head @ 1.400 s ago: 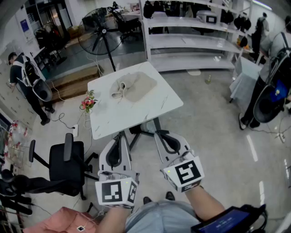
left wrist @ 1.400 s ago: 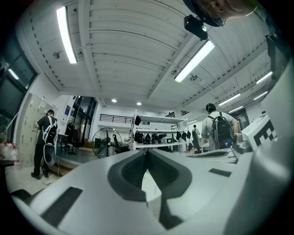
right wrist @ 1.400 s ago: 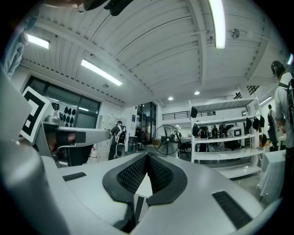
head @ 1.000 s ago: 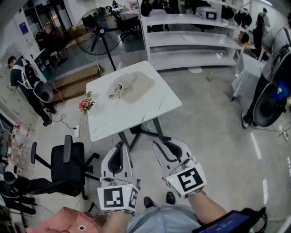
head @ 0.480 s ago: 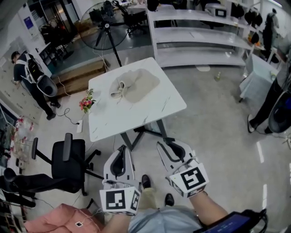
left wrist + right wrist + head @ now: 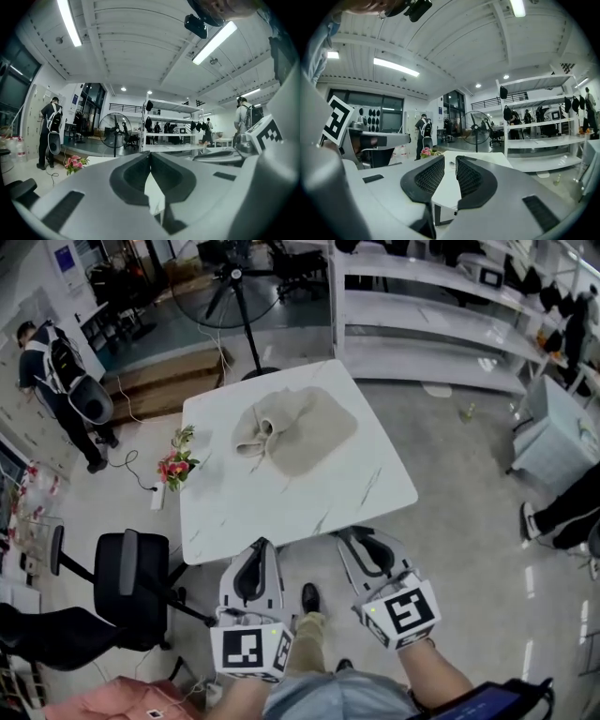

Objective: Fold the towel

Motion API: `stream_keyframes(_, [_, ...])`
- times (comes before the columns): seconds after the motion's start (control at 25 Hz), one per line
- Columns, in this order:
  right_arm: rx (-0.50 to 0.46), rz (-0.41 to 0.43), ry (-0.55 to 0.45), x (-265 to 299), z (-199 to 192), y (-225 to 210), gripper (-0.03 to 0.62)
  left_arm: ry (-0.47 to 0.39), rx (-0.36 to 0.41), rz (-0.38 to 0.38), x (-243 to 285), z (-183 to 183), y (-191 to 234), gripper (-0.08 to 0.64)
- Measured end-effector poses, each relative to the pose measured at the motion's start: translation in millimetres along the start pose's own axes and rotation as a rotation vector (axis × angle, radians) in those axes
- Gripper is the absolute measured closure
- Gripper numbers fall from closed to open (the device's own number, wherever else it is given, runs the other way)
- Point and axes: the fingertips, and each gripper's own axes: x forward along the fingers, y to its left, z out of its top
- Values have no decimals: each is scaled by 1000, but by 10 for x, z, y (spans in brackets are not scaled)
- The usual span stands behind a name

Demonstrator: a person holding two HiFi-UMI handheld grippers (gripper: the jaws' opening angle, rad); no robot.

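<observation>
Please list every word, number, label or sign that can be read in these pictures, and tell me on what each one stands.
No text can be read in any view.
Blue sign on the far wall: too small and blurred to read.
Blue screen at the bottom edge: nothing legible.
Left marker cube and right marker cube: black-and-white square patterns only, no letters.

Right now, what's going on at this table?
A person holds a gripper in each hand at the near edge of the white table. The crumpled beige towel lies toward the far side, untouched, so folding has not begun. The left gripper is shut and empty; the right gripper has its jaws slightly apart with nothing between them.
</observation>
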Motion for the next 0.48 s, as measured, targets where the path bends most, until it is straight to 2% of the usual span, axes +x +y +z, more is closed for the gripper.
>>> stream_keyframes(0.24, [2,-19,42,1170,75,-382,503,45,-3,-49,1057,-39,655,551])
stream_keyframes(0.48, [-26,-65,44,1968,297,-781,503,32,-13,-86,1848,94,1071,551])
